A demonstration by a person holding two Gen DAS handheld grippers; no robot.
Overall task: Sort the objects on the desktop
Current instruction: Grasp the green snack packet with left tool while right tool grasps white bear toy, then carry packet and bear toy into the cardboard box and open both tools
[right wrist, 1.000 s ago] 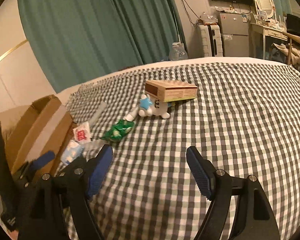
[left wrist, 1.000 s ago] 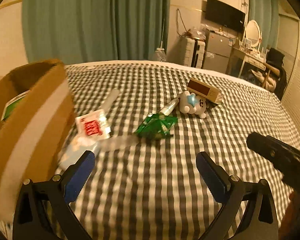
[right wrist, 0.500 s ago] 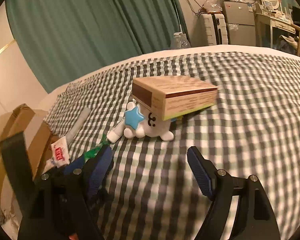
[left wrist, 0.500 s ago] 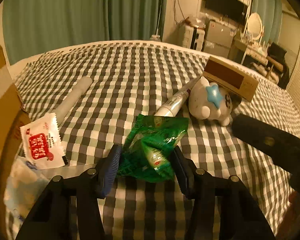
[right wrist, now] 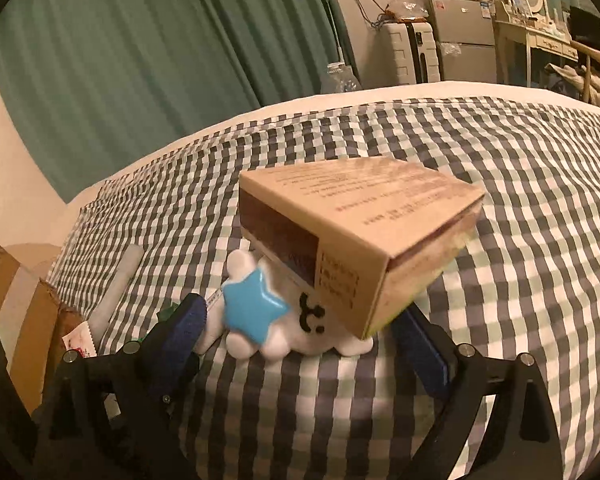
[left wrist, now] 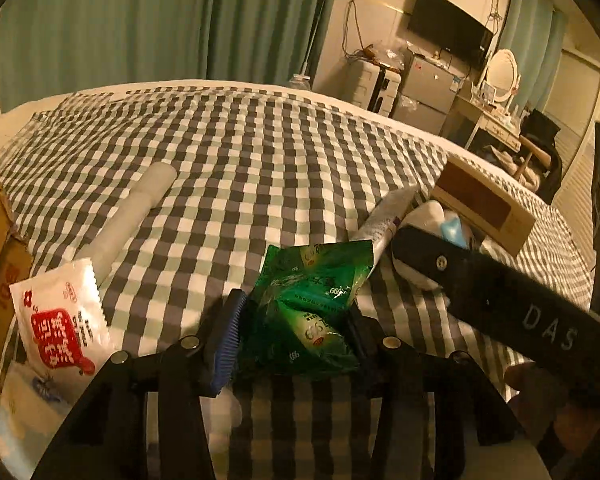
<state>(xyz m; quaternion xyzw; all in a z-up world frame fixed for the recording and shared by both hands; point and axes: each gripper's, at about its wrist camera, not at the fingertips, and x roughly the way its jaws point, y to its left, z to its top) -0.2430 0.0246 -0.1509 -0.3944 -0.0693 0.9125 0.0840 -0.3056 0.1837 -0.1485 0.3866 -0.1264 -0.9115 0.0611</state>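
The green snack packet (left wrist: 308,300) on the checked bed (left wrist: 260,168) is pinched, seemingly, by the left hand-held gripper (left wrist: 292,332); the plush toy (right wrist: 276,320) is straddled by the spread right hand-held gripper (right wrist: 300,332); lifting toward the cardboard box (right wrist: 24,312) is judged next.

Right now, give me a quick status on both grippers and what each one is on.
Left gripper shut on the green packet. Right gripper open, jaws either side of the white toy. Cardboard box leaning on the toy, in the way.
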